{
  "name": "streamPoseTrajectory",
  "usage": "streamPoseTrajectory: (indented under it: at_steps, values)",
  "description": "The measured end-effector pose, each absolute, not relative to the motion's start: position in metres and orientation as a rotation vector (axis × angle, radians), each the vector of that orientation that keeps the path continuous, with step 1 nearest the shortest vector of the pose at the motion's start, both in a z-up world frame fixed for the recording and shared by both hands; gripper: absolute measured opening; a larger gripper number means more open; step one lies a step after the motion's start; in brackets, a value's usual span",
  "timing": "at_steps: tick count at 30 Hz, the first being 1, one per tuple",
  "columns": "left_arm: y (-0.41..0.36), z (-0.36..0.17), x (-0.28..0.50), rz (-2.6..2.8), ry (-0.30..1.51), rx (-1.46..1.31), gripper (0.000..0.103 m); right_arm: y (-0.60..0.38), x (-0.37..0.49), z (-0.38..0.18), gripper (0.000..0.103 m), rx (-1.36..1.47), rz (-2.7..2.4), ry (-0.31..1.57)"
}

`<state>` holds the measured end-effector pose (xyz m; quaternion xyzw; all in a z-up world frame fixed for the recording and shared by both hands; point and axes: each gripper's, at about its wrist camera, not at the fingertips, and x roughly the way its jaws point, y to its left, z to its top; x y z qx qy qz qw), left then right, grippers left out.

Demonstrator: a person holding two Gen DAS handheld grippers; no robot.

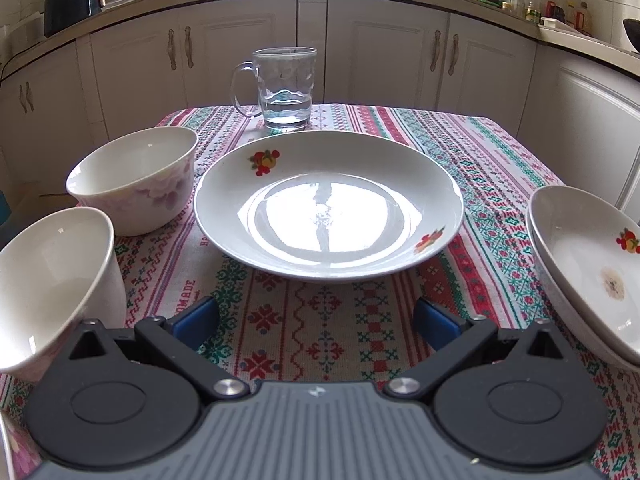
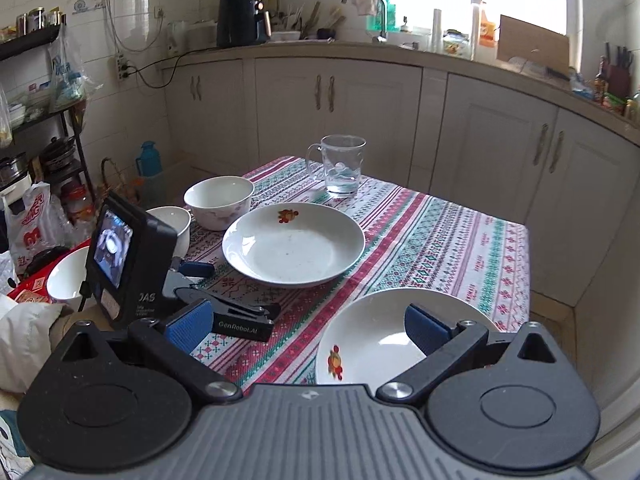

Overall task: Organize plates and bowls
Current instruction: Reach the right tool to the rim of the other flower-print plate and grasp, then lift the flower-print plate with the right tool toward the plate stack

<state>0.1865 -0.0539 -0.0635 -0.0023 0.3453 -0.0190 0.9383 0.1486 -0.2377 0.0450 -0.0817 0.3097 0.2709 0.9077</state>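
Note:
A large white plate (image 1: 328, 208) (image 2: 294, 244) with fruit prints lies mid-table on the patterned cloth. Left of it stand two white bowls, the farther bowl (image 1: 136, 180) (image 2: 219, 200) and the nearer bowl (image 1: 52, 280) (image 2: 176, 224). A stack of two similar plates (image 1: 592, 272) (image 2: 372, 340) sits at the right front. My left gripper (image 1: 316, 320) (image 2: 240, 288) hangs wide open just short of the large plate, with nothing between its pads. My right gripper (image 2: 308, 330) is open above the table's front; its right pad (image 2: 426, 330) is over the plate stack without gripping it.
A glass mug (image 1: 286, 88) (image 2: 340, 164) with a little water stands behind the large plate. Another white bowl (image 2: 68, 280) rests on a red surface off the table's left side. Kitchen cabinets (image 2: 360, 100) run behind the table, and cluttered shelves (image 2: 40, 120) stand at left.

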Motion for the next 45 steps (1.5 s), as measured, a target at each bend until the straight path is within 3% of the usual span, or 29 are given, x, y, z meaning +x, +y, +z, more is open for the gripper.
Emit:
streamPoseTrajectory:
  at_steps: [19,40,45]
  values:
    - [-0.058,-0.065,0.205,-0.030,0.700,-0.013,0.102,-0.185,0.304,0.040,0.103,-0.333,0.853,0.835]
    - [-0.056,-0.064,0.211,-0.068,0.678,-0.025,0.098,-0.129,0.414,-0.011,0.103,-0.437,1.042,0.995]
    - [-0.056,-0.065,0.211,-0.071,0.678,-0.026,0.098,-0.120,0.437,-0.023,0.092,-0.442,1.076,1.036]
